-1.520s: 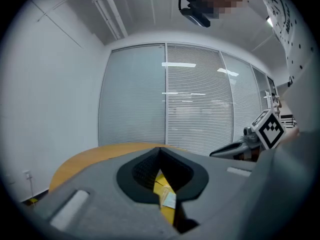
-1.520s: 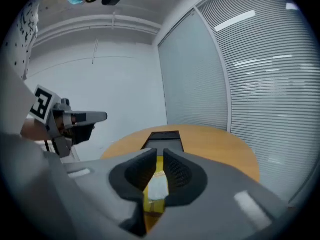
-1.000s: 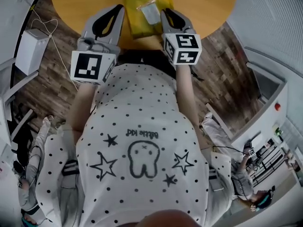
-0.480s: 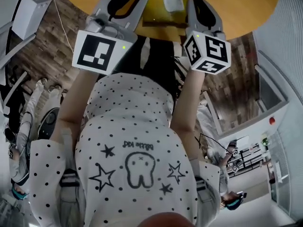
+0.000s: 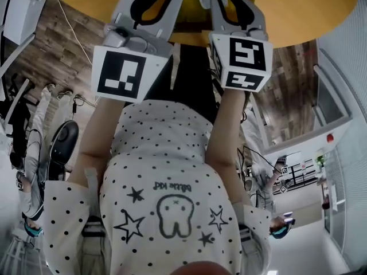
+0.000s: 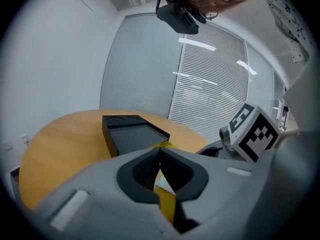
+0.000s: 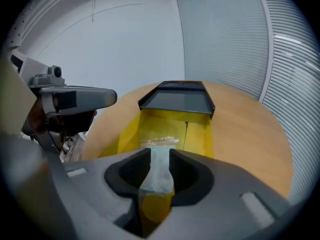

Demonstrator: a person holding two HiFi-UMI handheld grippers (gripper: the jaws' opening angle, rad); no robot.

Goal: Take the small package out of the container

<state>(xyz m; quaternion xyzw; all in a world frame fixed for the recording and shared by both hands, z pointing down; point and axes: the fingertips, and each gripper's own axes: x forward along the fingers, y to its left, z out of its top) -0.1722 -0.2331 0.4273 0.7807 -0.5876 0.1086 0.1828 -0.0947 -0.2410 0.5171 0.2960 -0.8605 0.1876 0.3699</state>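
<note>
R gripper (image 7: 160, 153), jaws just opened w/ small package (image 7: 161, 176) in the gap but unpinched, should sink into yellow container (image 7: 200, 134) & close mid-pkg; L gripper (image 6: 160, 151) jaws closed, empty.

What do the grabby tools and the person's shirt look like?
Each tool is grey, with two curved jaws lined in black padding. The left tool and the right tool each carry a white cube with black square markers. The person wears a white shirt with black dots, stars and a tooth drawing. The right tool's jaws have just been opening, with the small package between them.
</note>
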